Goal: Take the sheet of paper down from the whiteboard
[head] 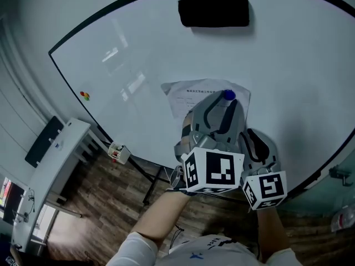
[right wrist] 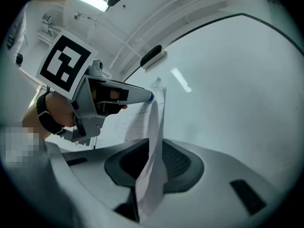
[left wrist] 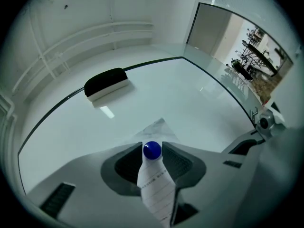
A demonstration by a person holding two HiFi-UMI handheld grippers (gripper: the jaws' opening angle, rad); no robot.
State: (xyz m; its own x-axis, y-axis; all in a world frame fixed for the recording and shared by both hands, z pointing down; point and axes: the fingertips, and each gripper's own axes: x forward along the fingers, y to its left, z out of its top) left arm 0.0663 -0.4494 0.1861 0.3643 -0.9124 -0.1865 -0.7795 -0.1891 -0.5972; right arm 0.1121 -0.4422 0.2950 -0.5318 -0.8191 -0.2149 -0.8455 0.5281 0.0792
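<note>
A printed sheet of paper [head: 191, 96] hangs on the whiteboard [head: 138, 54], pinned by a round blue magnet [head: 228, 95] at its upper right. My left gripper [head: 226, 105] reaches up to the magnet. In the left gripper view the blue magnet [left wrist: 152, 150] sits between the open fingertips, with a strip of the paper [left wrist: 156, 189] running down between the jaws. My right gripper [right wrist: 154, 148] is shut on the paper's [right wrist: 153, 165] lower edge, which bows off the board. The left gripper's tip [right wrist: 142, 96] shows there at the magnet.
A black eraser [head: 213, 11] sticks to the board above the sheet. Small red and green magnets [head: 85, 96] sit near the board's left edge. A marker box [head: 117, 153] hangs below the frame. A white desk [head: 50, 170] stands at left on the wooden floor.
</note>
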